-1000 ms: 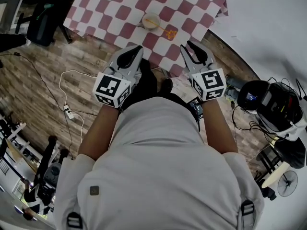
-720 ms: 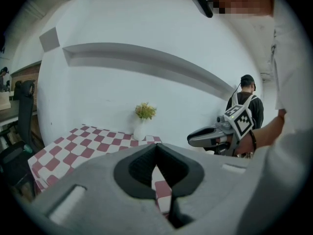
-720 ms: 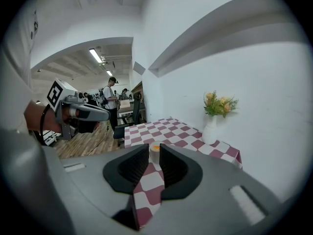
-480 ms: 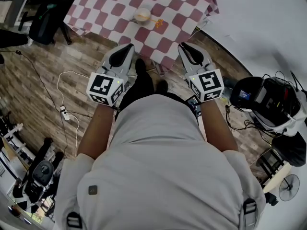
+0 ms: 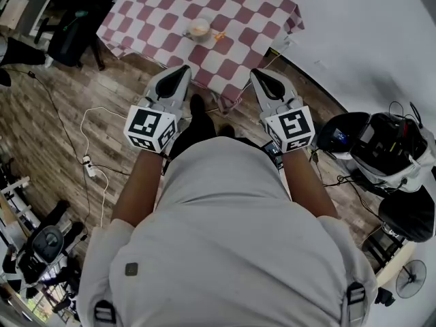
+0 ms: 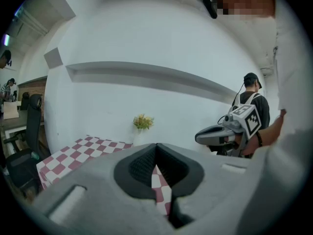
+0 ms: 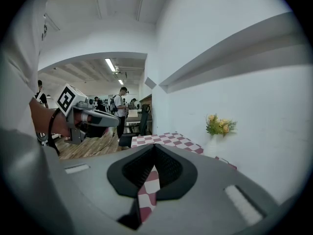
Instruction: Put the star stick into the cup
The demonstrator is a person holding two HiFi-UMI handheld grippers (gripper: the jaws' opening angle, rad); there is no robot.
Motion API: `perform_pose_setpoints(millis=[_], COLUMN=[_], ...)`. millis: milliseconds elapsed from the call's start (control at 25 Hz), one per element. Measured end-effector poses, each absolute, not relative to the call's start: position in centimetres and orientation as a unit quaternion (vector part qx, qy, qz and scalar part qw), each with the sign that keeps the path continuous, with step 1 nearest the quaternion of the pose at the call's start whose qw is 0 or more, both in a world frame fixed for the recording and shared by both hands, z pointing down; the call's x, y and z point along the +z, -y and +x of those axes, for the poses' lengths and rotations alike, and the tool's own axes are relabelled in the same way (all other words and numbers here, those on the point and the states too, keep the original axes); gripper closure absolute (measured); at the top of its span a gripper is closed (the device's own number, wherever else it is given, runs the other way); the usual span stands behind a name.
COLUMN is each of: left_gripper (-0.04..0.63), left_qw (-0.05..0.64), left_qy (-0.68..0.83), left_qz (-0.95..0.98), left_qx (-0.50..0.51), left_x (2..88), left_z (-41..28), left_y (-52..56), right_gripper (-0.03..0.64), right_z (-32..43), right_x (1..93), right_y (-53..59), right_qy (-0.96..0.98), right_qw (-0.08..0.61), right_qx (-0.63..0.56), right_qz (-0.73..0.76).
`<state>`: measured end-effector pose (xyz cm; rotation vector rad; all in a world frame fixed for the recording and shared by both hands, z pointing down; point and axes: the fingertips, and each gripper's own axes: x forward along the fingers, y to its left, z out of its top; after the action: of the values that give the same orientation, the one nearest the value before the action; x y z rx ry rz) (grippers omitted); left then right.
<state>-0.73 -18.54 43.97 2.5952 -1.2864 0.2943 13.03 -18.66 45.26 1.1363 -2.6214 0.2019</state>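
Short of the checkered worktop (image 5: 155, 5), you hold both tools over the wood floor (image 5: 61, 114). Your left hand-held gripper (image 5: 181, 71) has its jaws together, with nothing between them. Your right hand-held gripper (image 5: 259, 74) has just been closing; its jaws now meet, and they too are empty. Neither touches anything. The orange star stick (image 5: 219, 37) lies on the worktop just beside the cup (image 5: 199, 27), well apart from both grippers.

Cloth, wood, matt plastic
Checked cloth (image 5: 170, 19) ahead of the fingers (image 6: 142, 168) looks soft; floor (image 5: 54, 94) beneath is wood plank; finger pads matt, ribbed black.
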Motion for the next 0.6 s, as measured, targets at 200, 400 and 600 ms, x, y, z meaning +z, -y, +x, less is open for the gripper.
perform_pose_setpoints(millis=[200,400,600], left_gripper=[0.591,0.591,0.591], left_qw=[0.102,0.100,0.103], left_qy=[0.452,0.470,0.489], left_qz=[0.881,0.871,0.860], left_qx=[0.095,0.098,0.104], left_x=[43.0,42.2,41.8], left_z=[-0.2,-0.8,-2.3], left_y=[17.9,16.6,15.0], right_gripper=[0.607,0.607,0.607], right_z=[13.6,14.3,13.8], right_x=[44.5,44.4,44.3], right_y=[17.9,17.0,16.3], right_qy=[0.913,0.916,0.921], right_qw=[0.130,0.125,0.121], right_qx=[0.059,0.069,0.081], right_qz=[0.382,0.375,0.362])
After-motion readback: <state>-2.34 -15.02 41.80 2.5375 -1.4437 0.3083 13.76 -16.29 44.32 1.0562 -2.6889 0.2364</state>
